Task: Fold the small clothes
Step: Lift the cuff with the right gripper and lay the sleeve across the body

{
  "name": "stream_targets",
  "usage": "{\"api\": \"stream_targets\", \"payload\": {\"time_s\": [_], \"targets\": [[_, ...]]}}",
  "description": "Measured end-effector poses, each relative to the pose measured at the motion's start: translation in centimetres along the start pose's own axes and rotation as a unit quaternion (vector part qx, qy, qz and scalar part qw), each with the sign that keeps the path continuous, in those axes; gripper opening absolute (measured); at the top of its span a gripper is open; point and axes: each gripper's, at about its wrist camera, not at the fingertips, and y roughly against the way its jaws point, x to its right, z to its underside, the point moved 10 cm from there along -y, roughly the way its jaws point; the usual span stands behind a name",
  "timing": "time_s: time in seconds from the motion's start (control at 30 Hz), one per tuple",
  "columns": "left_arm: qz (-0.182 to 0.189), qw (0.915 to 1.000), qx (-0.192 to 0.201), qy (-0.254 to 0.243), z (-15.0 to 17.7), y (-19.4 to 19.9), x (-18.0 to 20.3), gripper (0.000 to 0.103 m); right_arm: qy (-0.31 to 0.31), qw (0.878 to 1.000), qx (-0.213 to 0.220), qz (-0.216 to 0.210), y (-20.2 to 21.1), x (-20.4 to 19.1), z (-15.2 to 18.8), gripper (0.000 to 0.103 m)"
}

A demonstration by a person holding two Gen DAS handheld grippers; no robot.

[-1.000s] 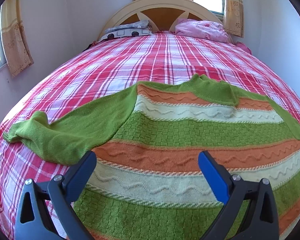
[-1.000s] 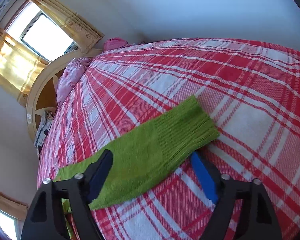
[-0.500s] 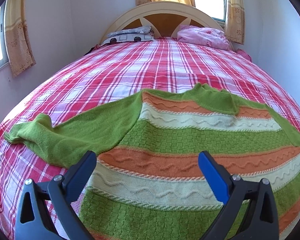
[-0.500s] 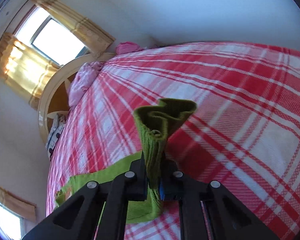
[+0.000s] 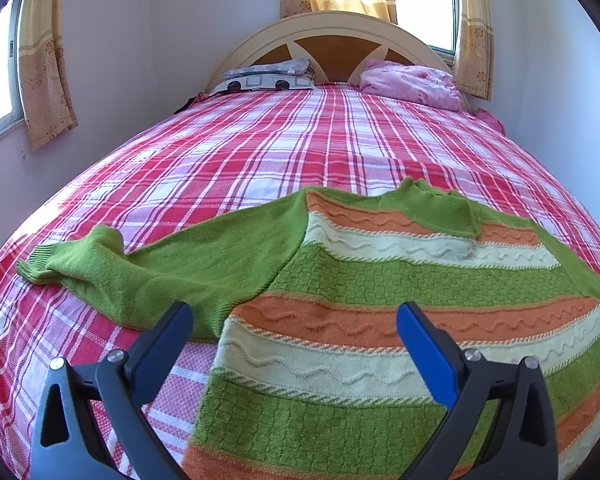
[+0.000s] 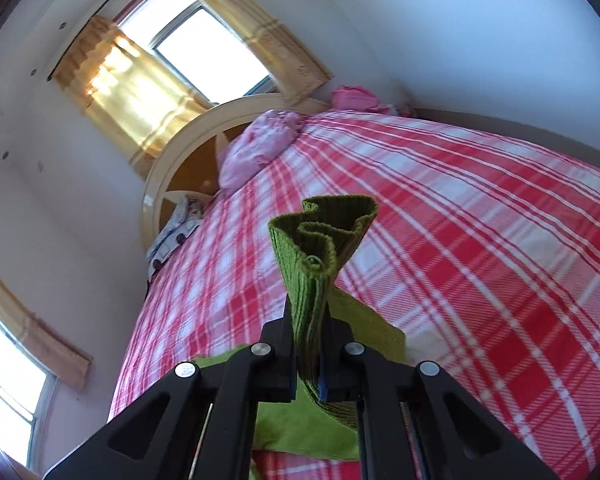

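The right gripper is pinching the ribbed cuff of the sweater's green sleeve, its jaws clamped tight on the bunched knit, which is standing up past the fingertips above the checked bedspread. The left gripper is hovering with its jaws spread wide and nothing between the pads, over the sweater's lower left side. The striped sweater is lying flat on the bedspread, collar pointing toward the headboard. Its other sleeve is stretching out to the left of the body, lying on the bedspread.
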Motion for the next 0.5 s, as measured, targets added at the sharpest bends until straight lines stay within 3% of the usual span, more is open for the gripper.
{"api": "stream_targets", "payload": {"time_s": [0.5], "targets": [[-0.018, 0.9997, 0.003, 0.016, 0.5, -0.1, -4.0, 0.103, 0.114, 0.989, -0.017, -0.098, -2.4, -17.5, 0.8, 0.006]]}}
